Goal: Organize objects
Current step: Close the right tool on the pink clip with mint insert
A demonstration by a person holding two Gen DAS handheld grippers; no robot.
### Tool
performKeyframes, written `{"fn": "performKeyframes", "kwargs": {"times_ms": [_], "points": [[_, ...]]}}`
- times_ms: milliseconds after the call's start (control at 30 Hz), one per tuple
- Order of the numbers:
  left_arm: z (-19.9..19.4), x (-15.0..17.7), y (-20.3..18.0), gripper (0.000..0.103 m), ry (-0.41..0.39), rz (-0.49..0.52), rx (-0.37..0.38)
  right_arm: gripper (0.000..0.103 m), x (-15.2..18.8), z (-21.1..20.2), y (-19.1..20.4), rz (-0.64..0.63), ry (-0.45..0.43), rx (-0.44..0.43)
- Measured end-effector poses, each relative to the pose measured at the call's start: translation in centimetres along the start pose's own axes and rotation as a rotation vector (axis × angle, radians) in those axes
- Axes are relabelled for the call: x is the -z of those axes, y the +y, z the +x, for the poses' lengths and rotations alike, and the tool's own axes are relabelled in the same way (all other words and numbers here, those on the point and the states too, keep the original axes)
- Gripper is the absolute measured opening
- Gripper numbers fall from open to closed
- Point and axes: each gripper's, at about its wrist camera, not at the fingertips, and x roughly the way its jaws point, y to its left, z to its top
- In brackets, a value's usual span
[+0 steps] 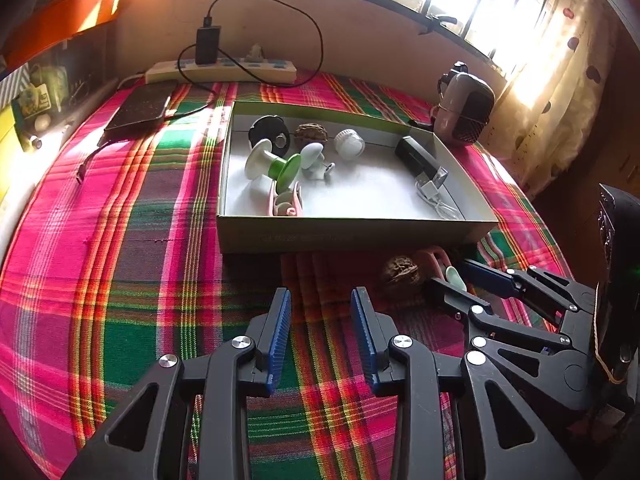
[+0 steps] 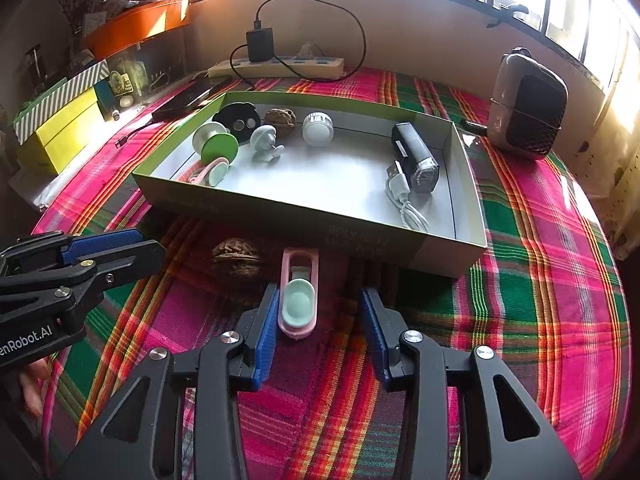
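A pink clip with a mint pad (image 2: pixel 299 298) lies on the plaid cloth between the jaws of my right gripper (image 2: pixel 320 292). The left pad touches it and the right pad stands apart, so the gripper is open. A walnut (image 2: pixel 237 258) rests just left of the clip, in front of the shallow green box (image 2: pixel 320 216). Inside the box are a green spool (image 2: pixel 216 146), another walnut (image 2: pixel 280 120), a white cap (image 2: pixel 317 128), a black light (image 2: pixel 416 160) and a white USB cable (image 2: pixel 404 200). My left gripper (image 1: pixel 321 292) hovers open over bare cloth, left of the walnut (image 1: pixel 401 274).
A grey mesh-fronted device (image 2: pixel 528 104) stands at the back right. A power strip with a black charger (image 2: pixel 276 66) runs along the wall, with a phone (image 1: pixel 140 108) beside it. Yellow boxes (image 2: pixel 60 136) and an orange shelf (image 2: pixel 136 24) crowd the left side.
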Motion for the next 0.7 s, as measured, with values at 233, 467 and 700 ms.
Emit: {"fn": "performKeyframes", "kwargs": {"times_ms": [233, 467, 700], "points": [[0.8, -0.3, -1.0, 0.03, 0.02, 0.01, 0.013, 0.029, 0.1, -0.1, -0.7, 0.003, -0.007, -0.032], [1.5, -0.6, -2.1, 0.032, 0.035, 0.026, 0.041, 0.018, 0.3, -0.2, -1.4, 0.002, -0.015, -0.03], [2.1, -1.1, -3.1, 0.034, 0.038, 0.034, 0.05, 0.018, 0.6, -0.4, -3.0, 0.021, -0.014, -0.009]]}}
